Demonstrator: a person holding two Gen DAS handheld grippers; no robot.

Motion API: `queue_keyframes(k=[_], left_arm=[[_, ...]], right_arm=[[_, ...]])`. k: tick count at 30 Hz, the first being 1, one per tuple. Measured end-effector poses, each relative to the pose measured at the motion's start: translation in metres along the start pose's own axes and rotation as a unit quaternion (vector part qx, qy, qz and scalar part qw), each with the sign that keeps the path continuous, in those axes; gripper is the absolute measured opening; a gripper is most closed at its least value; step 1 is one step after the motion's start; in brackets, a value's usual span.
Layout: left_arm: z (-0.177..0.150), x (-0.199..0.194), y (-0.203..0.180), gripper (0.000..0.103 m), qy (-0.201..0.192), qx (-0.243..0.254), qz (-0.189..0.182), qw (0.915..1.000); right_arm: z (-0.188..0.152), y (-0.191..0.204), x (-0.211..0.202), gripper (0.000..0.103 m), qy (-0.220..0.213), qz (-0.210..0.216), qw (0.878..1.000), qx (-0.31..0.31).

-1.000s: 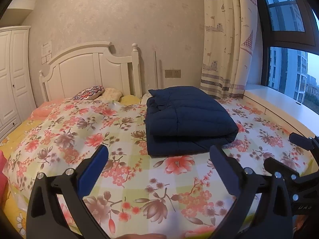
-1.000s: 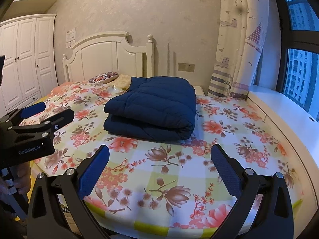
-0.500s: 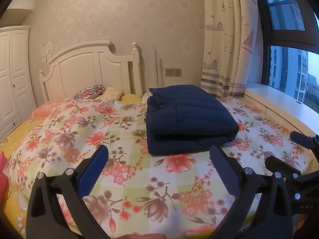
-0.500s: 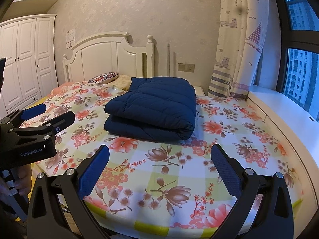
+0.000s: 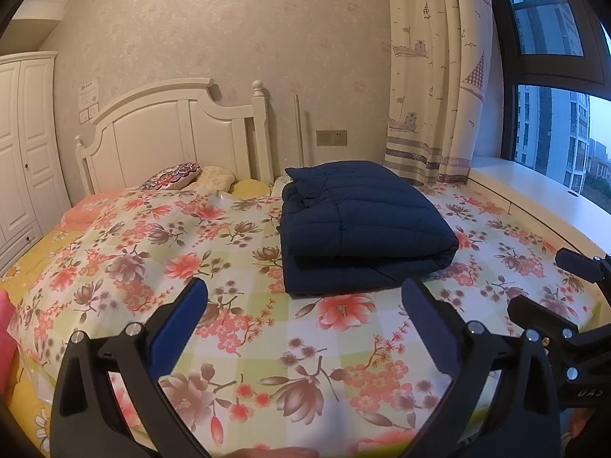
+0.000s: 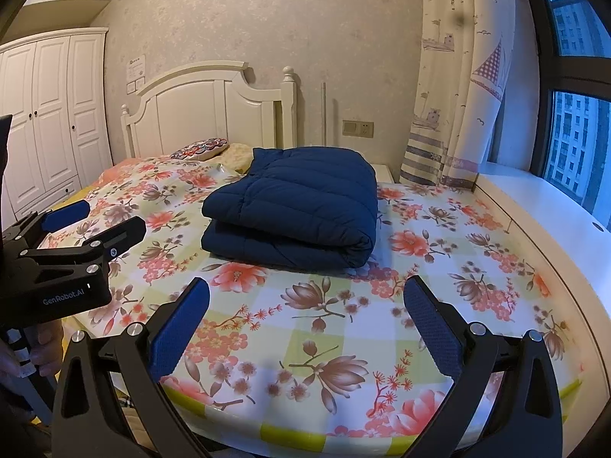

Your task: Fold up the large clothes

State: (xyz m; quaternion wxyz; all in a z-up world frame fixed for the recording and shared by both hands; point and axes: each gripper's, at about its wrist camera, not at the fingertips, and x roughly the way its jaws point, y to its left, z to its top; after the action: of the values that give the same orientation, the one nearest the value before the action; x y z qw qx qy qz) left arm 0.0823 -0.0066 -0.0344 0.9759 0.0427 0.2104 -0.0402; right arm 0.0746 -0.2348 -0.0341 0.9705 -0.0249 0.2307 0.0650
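Observation:
A navy padded jacket (image 5: 359, 225) lies folded into a thick rectangle on the flowered bedspread (image 5: 183, 267), toward the head of the bed; in the right wrist view the same jacket (image 6: 298, 210) shows its rounded fold facing right. My left gripper (image 5: 305, 301) is open over the near part of the bed, well short of the jacket, with nothing between its blue pads. My right gripper (image 6: 305, 301) is also open and empty, held over the foot of the bed. Each gripper appears at the edge of the other's view.
A white headboard (image 5: 179, 137) and small pillows (image 5: 172, 176) are at the far end. A white wardrobe (image 6: 49, 114) stands left. A curtain (image 5: 431, 76), window and white sill (image 5: 542, 198) run along the right. A hand (image 6: 42, 347) holds the left gripper's handle.
Both views have barely shifted; the jacket sits a touch higher in frame. Both grippers stay open and empty, and the jacket has not moved.

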Motion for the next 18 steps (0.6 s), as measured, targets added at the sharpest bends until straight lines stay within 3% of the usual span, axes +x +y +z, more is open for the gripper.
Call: queue_keyframes(k=[18], left_arm=[[-0.0016, 0.0009, 0.0063, 0.101, -0.004, 0.004, 0.004, 1.0000]], right_arm=[[0.0004, 0.0018, 0.0010, 0.098, 0.004, 0.002, 1.000, -0.001]])
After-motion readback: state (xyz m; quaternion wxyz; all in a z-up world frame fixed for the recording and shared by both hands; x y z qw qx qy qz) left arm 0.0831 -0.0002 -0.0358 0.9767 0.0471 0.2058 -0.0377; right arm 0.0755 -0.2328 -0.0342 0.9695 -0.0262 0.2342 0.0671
